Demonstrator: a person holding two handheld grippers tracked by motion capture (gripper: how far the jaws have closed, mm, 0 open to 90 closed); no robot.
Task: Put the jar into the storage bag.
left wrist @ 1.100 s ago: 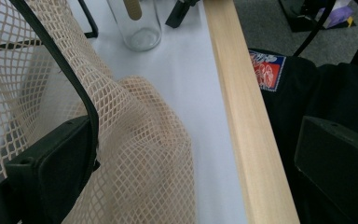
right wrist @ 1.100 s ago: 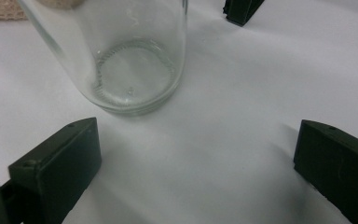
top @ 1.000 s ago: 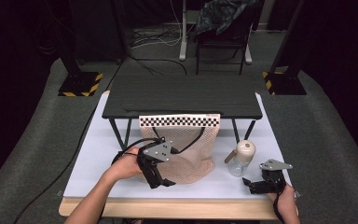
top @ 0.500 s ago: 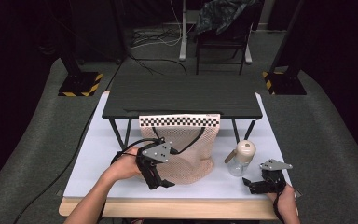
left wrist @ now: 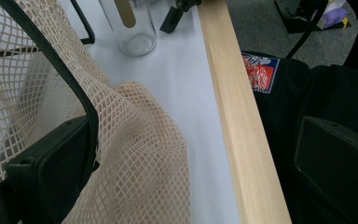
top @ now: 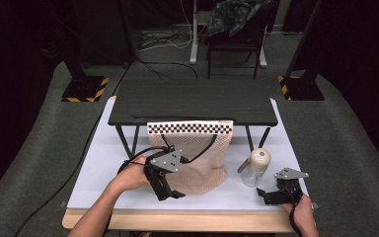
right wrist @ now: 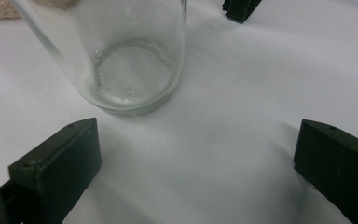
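**Mesh bag at the left gripper, glass bottle ahead of the right**

In the high view, the left gripper point(top: 170, 190) sits at the near-left part of the white table point(top: 103, 163), against the lower left of a beige mesh bag point(top: 197, 158). The bag hangs from a small black rack point(top: 192, 101) by a band with a black-and-white checkered strip point(top: 190, 128), and its lower part rests slumped on the table.

In the left gripper view, the jaws stand wide apart. The netting point(left wrist: 135, 154) drapes over and beside the left-hand jaw, and a black strap point(left wrist: 70, 79) of the bag runs down onto that jaw. The other jaw hangs past the table's wooden edge point(left wrist: 242, 121), over the person's dark clothing. Nothing is pinched between the 2 jaws.

The right gripper point(top: 271, 196) rests on the table near its near-right corner, held by a hand point(top: 303, 215). Its jaws are also spread wide, with bare white table between them.

A clear glass bottle point(top: 254, 170) with a rounded tan top stands upright just to the right of the bag, near the right gripper but apart from it. In the right gripper view, the bottle's base point(right wrist: 130, 74) sits just ahead of the left-hand jaw, outside the gap.
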